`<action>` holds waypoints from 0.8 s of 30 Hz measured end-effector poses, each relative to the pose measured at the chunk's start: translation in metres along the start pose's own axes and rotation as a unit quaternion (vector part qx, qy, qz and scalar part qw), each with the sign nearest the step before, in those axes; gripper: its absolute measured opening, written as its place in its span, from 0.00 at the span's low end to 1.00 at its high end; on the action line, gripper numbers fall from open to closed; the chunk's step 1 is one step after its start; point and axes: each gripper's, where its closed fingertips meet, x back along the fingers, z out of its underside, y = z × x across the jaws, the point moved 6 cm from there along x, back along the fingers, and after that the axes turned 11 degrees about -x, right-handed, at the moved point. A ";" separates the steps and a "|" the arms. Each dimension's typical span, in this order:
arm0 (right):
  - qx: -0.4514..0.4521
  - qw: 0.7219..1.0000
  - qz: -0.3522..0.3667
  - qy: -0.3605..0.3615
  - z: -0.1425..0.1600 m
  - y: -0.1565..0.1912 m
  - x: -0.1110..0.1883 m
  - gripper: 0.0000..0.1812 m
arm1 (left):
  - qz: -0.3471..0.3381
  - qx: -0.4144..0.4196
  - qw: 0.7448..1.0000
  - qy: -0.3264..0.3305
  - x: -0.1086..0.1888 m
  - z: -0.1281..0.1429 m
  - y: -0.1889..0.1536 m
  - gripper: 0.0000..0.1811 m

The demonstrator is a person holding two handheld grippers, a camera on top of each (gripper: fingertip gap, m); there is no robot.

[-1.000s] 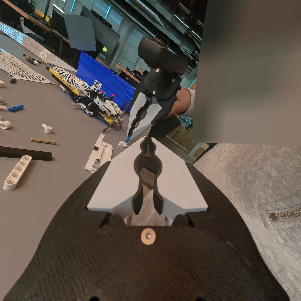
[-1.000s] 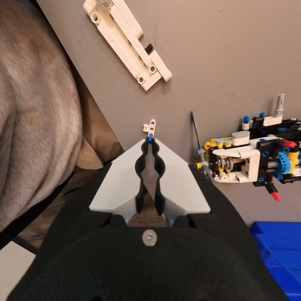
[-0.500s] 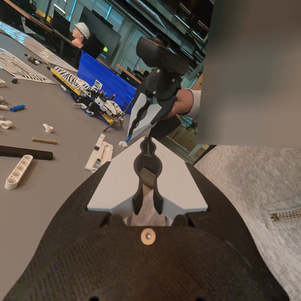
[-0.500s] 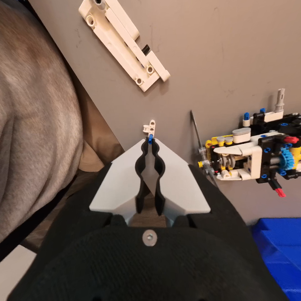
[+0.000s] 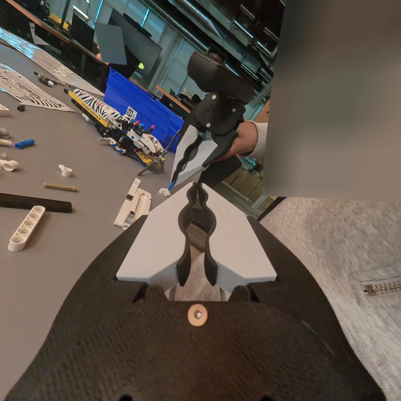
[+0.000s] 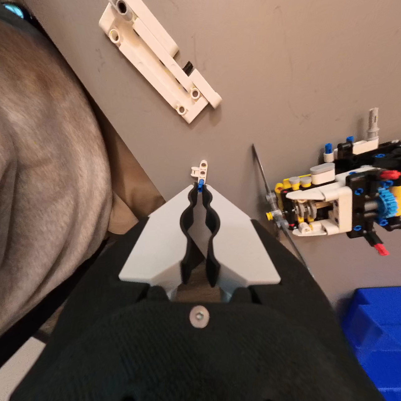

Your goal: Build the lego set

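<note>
My right gripper (image 6: 200,188) is shut on a small blue pin (image 6: 200,187), whose tip meets a small white connector (image 6: 200,171) lying on the grey table (image 6: 282,65). The left wrist view shows the same gripper (image 5: 173,181), pin (image 5: 171,184) and connector (image 5: 164,191). My left gripper (image 5: 196,186) is shut and empty, held off the table's edge near a person's grey top. The part-built model (image 6: 338,195), white, yellow and black with blue pins, lies to the right; it also shows in the left wrist view (image 5: 121,132).
A white panel assembly (image 6: 160,58) lies beyond the connector. A blue bin (image 6: 377,338) stands by the model. In the left wrist view a white beam with holes (image 5: 27,227), a black bar (image 5: 34,202), a tan axle (image 5: 59,186) and small loose pieces lie at left. My left gripper's tips are some 15 centimeters from the black bar (image 5: 34,202).
The right gripper with the blue pin stays at the white connector; its view has shifted slightly, so the panel and model sit a little lower and leftward. The left gripper has hardly moved.
</note>
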 end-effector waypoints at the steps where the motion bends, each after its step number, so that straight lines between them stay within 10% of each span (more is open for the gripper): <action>1: 0.021 1.000 0.003 -0.003 0.000 0.001 0.000 0.02 | -0.001 -0.001 1.000 0.000 0.000 0.000 0.000 0.00; 24: -0.103 0.991 -0.042 -0.070 0.009 -0.008 0.000 0.02 | -0.004 -0.003 1.000 0.002 0.000 0.000 0.000 0.00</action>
